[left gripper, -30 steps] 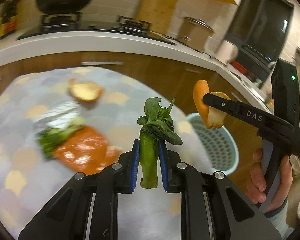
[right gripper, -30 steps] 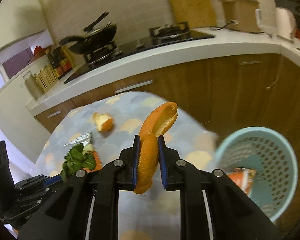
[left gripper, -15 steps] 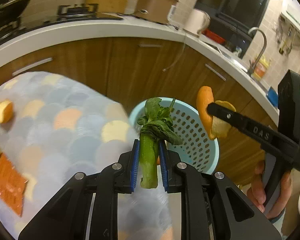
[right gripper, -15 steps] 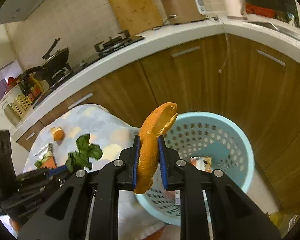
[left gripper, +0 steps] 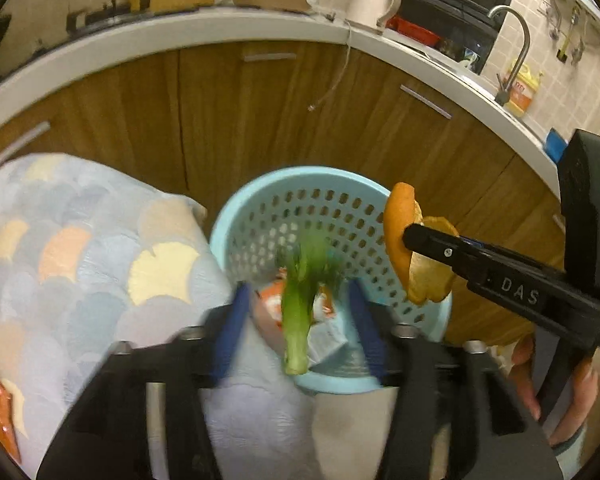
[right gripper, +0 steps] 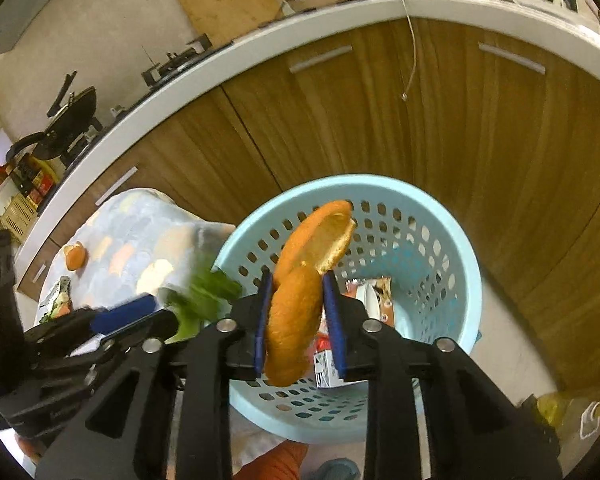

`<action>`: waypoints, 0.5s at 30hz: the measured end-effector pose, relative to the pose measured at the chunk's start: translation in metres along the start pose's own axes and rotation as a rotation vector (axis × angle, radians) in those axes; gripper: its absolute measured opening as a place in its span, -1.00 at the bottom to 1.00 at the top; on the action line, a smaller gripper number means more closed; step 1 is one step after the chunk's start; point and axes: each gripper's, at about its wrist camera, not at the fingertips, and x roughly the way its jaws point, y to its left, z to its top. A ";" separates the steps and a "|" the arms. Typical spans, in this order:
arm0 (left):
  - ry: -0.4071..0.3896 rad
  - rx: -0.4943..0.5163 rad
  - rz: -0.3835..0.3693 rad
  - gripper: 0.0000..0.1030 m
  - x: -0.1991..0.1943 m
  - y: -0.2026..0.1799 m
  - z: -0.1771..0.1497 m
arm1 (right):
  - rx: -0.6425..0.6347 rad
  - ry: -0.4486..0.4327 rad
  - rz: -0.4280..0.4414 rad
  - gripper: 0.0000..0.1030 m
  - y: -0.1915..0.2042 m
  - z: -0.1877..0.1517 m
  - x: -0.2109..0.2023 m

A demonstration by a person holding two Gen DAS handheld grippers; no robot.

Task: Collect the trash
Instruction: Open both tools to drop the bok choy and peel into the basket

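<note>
Hanging over the basket (left gripper: 236,224) rim, the left gripper (left gripper: 296,312) has just been opening; the greens (left gripper: 300,300) sit loose between its spread pads. At its 3 o'clock, the right gripper (right gripper: 300,312) has just been easing apart around the peel (right gripper: 300,296), still touching, above the basket's open mouth.

a home kitchen: beyond the claw, wood cabinets (right gripper: 440,120) under a pale worktop (left gripper: 204,28) carrying gas hob (right gripper: 176,62), kettle (left gripper: 374,0), sink tap (left gripper: 514,48).

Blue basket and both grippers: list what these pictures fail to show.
- Basket bottom, left wrist view: covered by trash and the left gripper.
- Green vegetable: motion-blurred between wide-apart pads, which have just been opening; contact unclear.
- Orange peel, right wrist view: right gripper pads just opening; whether they press it is unclear.
- Carton: print too small.
</note>
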 end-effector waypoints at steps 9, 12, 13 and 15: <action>-0.044 -0.041 0.012 0.02 -0.028 0.030 -0.008 | 0.008 0.013 0.028 -0.51 0.011 0.002 0.008; -0.068 -0.064 0.016 0.02 -0.040 0.040 -0.009 | -0.023 -0.001 0.047 -0.51 0.027 0.003 0.004; -0.075 -0.070 0.018 0.01 -0.044 0.044 -0.011 | -0.034 -0.006 0.056 -0.51 0.034 0.003 0.002; -0.094 -0.085 0.026 0.01 -0.054 0.052 -0.014 | -0.052 -0.015 0.076 -0.51 0.046 0.003 -0.001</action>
